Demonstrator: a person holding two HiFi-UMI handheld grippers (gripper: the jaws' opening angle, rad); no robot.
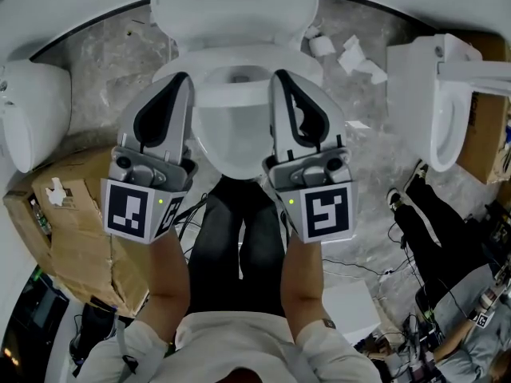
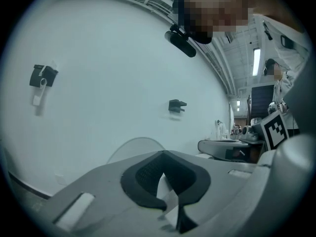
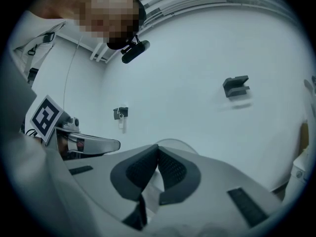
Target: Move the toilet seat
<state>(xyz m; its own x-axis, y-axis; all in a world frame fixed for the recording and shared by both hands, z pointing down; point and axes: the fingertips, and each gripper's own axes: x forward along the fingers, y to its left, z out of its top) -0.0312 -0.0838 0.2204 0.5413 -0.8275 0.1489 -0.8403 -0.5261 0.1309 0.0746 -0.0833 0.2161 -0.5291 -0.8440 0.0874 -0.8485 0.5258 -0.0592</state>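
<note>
A white toilet stands before me on the stone floor, its lid (image 1: 235,6) up against the back. The toilet seat (image 1: 239,96) is a white ring over the bowl (image 1: 231,146). My left gripper (image 1: 182,80) is at the seat's left side and my right gripper (image 1: 281,76) at its right side. Both point level toward the pale wall. In the left gripper view the jaws (image 2: 164,154) are closed with a thin white edge of the seat (image 2: 166,195) pinched between the dark pads. The right gripper (image 3: 157,148) shows the same white edge (image 3: 152,187).
A second toilet (image 1: 447,106) stands at the right, with crumpled paper (image 1: 351,54) on the floor near it. A torn cardboard box (image 1: 72,230) and a white fixture (image 1: 32,110) are at the left. A seated person's legs (image 1: 435,222) and cables lie at the right.
</note>
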